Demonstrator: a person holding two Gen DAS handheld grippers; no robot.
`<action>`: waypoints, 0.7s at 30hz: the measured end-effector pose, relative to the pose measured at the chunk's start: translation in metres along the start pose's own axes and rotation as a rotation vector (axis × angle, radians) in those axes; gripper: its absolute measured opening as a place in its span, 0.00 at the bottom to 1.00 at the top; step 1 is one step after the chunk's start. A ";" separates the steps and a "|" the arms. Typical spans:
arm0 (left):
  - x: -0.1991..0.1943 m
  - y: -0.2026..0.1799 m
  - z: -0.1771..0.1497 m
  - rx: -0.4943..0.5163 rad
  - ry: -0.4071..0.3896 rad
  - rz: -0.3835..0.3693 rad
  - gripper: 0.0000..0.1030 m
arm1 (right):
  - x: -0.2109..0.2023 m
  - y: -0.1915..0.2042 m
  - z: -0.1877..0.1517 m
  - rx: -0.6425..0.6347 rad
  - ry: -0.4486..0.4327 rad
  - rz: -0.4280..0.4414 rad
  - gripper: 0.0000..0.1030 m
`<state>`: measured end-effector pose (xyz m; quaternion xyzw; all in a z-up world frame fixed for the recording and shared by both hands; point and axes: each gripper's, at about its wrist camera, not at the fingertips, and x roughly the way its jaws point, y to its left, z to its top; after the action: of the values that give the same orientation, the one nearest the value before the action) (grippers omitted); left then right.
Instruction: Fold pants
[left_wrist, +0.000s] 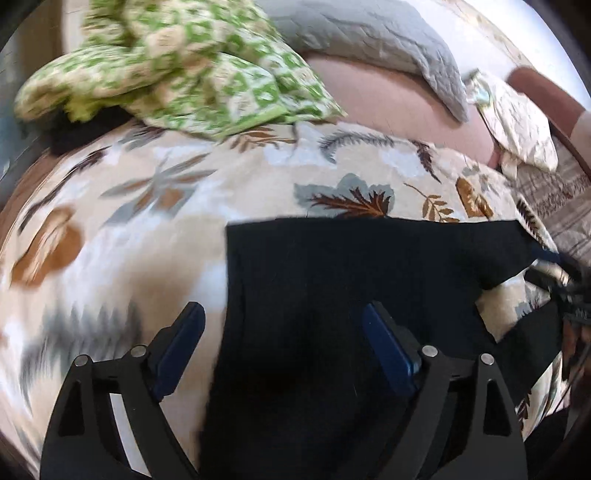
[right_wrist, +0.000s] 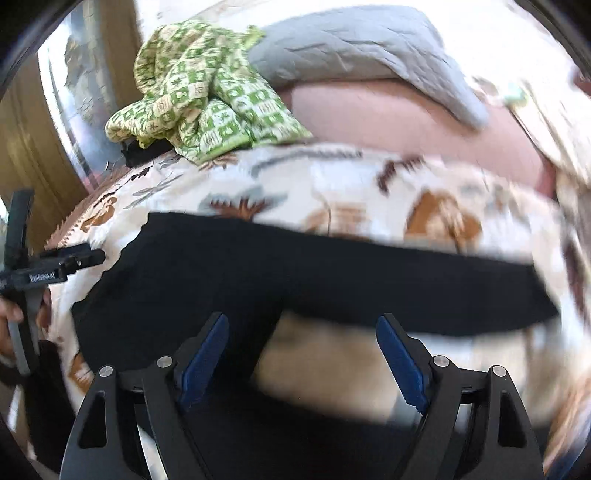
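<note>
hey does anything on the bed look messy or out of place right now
Yes. A green patterned cloth lies crumpled in a heap at the far side of the leaf-print bedspread, with something dark poking out beneath it. The black pants lie flat, though one edge near the right side is uneven.

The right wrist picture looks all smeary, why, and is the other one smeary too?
Right wrist view: the leaf-patterned cream bedspread and black pants smear sideways, likely motion blur; bright glare whitens the top right. Left wrist view: sharper in the middle, where the pants have a crisp edge, but smeared at the left; both views bulge from the fisheye lens.
</note>
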<state>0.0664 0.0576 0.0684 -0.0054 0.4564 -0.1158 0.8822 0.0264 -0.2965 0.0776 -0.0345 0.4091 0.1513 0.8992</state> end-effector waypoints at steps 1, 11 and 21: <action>0.008 0.000 0.009 0.031 0.015 -0.019 0.86 | 0.011 -0.002 0.012 -0.027 0.012 0.002 0.81; 0.076 -0.020 0.061 0.387 0.135 -0.069 0.86 | 0.104 0.000 0.060 -0.343 0.137 0.074 0.81; 0.119 -0.025 0.064 0.428 0.223 -0.123 0.74 | 0.142 0.001 0.055 -0.352 0.240 0.145 0.17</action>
<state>0.1791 0.0027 0.0131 0.1667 0.5147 -0.2632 0.7988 0.1538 -0.2505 0.0079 -0.1793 0.4817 0.2794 0.8110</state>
